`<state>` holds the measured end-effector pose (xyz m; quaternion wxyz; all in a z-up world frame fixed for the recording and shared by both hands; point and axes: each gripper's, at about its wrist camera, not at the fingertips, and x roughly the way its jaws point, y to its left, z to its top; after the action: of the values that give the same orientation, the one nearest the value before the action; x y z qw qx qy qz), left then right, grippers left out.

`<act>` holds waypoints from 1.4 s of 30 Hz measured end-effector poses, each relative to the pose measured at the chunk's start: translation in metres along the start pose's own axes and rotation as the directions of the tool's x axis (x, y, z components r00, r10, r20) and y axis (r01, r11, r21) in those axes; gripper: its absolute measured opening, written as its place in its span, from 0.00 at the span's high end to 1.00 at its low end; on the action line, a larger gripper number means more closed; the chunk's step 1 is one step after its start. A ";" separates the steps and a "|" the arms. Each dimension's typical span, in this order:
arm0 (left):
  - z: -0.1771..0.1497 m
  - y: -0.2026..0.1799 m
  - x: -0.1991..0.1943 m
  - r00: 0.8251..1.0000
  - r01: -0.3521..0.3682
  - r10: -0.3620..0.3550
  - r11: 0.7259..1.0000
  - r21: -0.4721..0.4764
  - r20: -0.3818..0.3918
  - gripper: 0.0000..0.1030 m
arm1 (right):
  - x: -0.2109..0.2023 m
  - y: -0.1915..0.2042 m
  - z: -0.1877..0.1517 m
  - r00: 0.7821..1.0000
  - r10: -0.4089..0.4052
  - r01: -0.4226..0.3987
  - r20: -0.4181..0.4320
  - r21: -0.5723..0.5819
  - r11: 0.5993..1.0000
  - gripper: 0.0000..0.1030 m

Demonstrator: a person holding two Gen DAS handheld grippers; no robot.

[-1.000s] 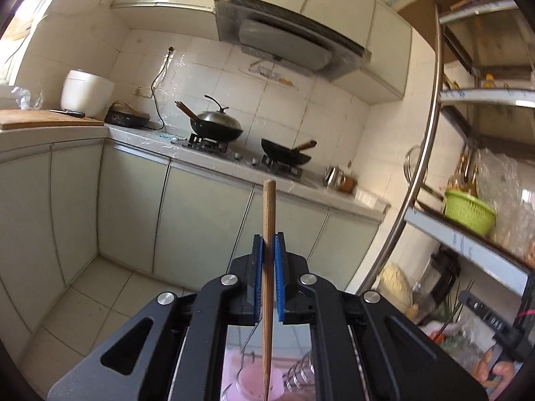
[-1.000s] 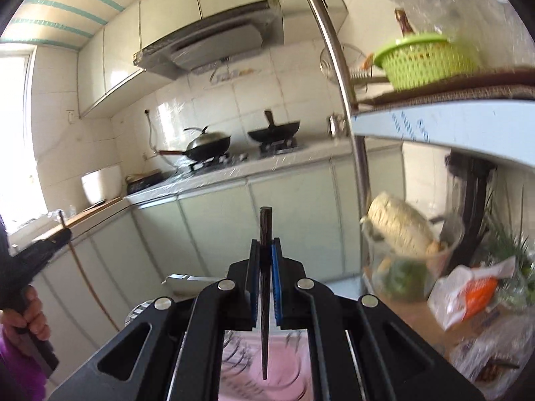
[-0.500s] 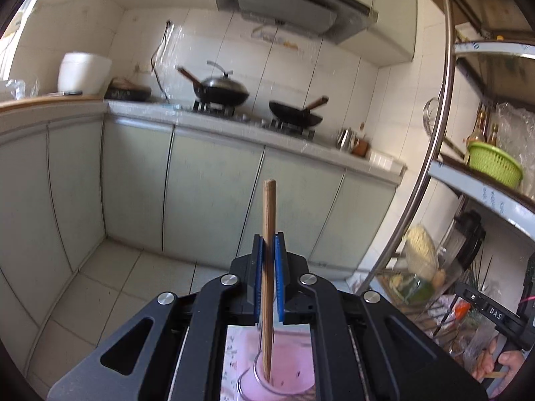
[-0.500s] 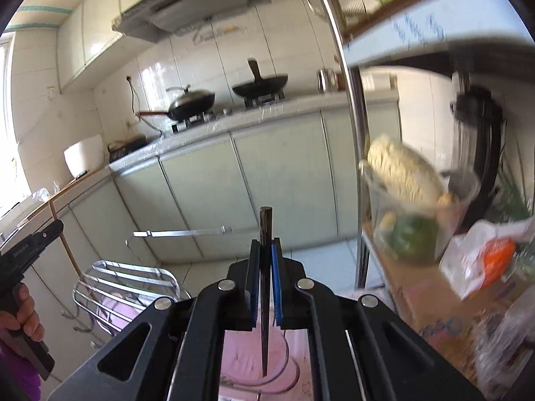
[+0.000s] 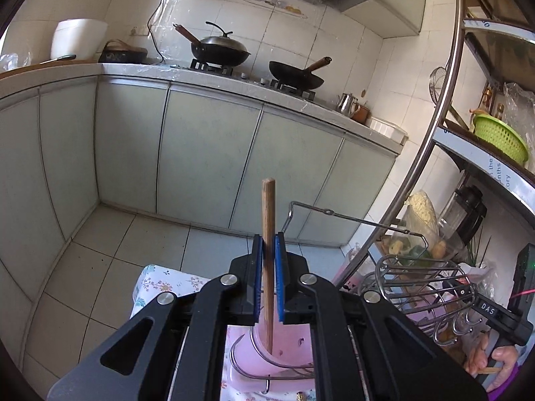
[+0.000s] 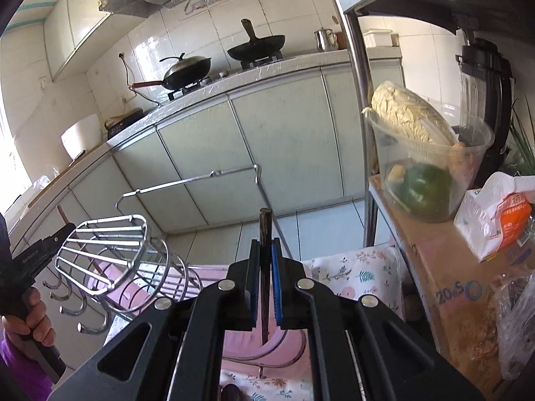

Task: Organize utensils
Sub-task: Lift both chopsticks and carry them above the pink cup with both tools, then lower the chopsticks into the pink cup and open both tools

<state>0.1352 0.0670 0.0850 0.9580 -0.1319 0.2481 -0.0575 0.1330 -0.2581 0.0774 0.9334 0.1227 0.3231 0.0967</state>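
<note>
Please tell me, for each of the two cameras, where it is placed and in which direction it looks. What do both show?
Left wrist: sits on the left gripper, looking along it, past its light wooden chopstick, toward the stove counter; the other hand shows at lower right.
Right wrist: sits on the right gripper, which grips a dark chopstick; the other hand shows at lower left.
Shared: the wire rack, the counter and woks.

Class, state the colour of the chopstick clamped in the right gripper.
Dark brown, almost black chopstick; it shows best in the right wrist view.
</note>
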 end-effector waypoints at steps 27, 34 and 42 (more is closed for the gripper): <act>-0.019 0.011 -0.049 0.999 -0.050 0.050 0.999 0.018 0.018 0.72 | -0.061 -0.004 -0.041 0.997 -0.002 -0.005 0.080 0.083 0.997 0.71; -0.047 0.011 -0.064 0.998 -0.052 0.053 0.998 0.045 -0.017 0.72 | -0.059 -0.002 -0.079 0.999 -0.041 0.039 0.017 0.087 0.995 0.71; -0.079 0.008 -0.063 0.994 -0.037 0.045 0.996 0.078 -0.100 0.72 | -0.056 0.010 -0.103 0.997 -0.070 0.071 -0.020 0.028 0.997 0.72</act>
<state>0.0418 0.0684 0.0448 0.9495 -0.0869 0.2967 -0.0541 0.0242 -0.2457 0.0342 0.9312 0.1236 0.3377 0.0602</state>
